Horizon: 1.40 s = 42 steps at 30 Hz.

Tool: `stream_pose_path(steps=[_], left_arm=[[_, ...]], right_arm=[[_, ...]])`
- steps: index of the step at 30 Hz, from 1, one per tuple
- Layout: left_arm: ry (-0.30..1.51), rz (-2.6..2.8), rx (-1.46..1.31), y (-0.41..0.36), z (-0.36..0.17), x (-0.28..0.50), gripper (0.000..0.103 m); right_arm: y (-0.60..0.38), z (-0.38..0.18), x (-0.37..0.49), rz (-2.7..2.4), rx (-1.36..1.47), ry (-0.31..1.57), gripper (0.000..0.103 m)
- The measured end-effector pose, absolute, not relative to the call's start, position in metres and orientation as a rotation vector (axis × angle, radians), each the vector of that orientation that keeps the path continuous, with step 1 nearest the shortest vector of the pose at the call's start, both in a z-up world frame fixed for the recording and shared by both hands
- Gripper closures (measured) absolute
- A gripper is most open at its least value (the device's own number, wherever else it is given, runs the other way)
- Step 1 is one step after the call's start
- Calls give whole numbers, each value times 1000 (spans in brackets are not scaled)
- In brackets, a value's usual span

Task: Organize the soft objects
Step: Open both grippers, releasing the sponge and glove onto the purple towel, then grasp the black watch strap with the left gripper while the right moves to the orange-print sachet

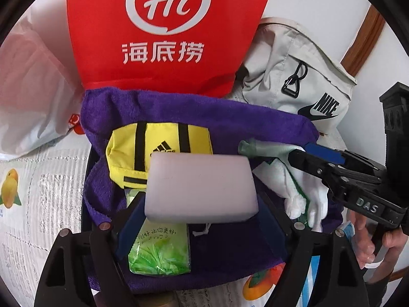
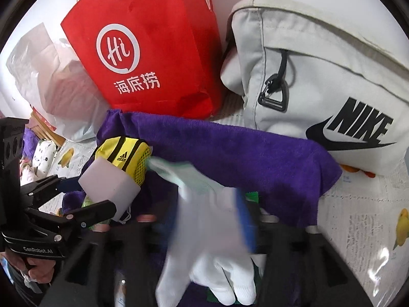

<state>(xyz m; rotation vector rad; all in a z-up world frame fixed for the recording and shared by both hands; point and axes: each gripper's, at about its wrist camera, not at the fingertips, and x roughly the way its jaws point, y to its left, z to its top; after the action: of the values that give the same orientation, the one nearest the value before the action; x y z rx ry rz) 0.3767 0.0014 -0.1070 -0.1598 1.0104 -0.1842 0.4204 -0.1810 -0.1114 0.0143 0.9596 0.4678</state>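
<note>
My left gripper (image 1: pixel 202 220) is shut on a white sponge block (image 1: pixel 202 186) and holds it above a purple towel (image 1: pixel 204 120). The block also shows in the right wrist view (image 2: pixel 107 186). My right gripper (image 2: pixel 212 220) is shut on a white glove with a green cuff (image 2: pixel 202 230); from the left wrist view that gripper (image 1: pixel 304 153) pinches the glove (image 1: pixel 306 192) at the right. A yellow Adidas pouch (image 1: pixel 161 151) and a green tissue pack (image 1: pixel 161 250) lie on the towel.
A red Haidilao bag (image 1: pixel 166 30) stands behind the towel. A grey Nike bag (image 1: pixel 301 89) stands at the back right. A white plastic bag (image 1: pixel 30 89) is at the left. The table has a fruit-print cover (image 1: pixel 38 199).
</note>
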Motion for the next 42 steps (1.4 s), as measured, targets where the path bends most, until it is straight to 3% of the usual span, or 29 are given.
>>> stream_pose_path(steps=[7, 27, 42], left_arm=[[1020, -174, -101, -3, -101, 369, 12], [894, -197, -148, 13, -48, 263, 13], [963, -265, -103, -42, -79, 161, 13]], right_arm=[[-193, -100, 417, 480, 77, 946, 42], [-222, -49, 293, 460, 89, 844, 41], [-254, -65, 162, 411, 86, 878, 41]])
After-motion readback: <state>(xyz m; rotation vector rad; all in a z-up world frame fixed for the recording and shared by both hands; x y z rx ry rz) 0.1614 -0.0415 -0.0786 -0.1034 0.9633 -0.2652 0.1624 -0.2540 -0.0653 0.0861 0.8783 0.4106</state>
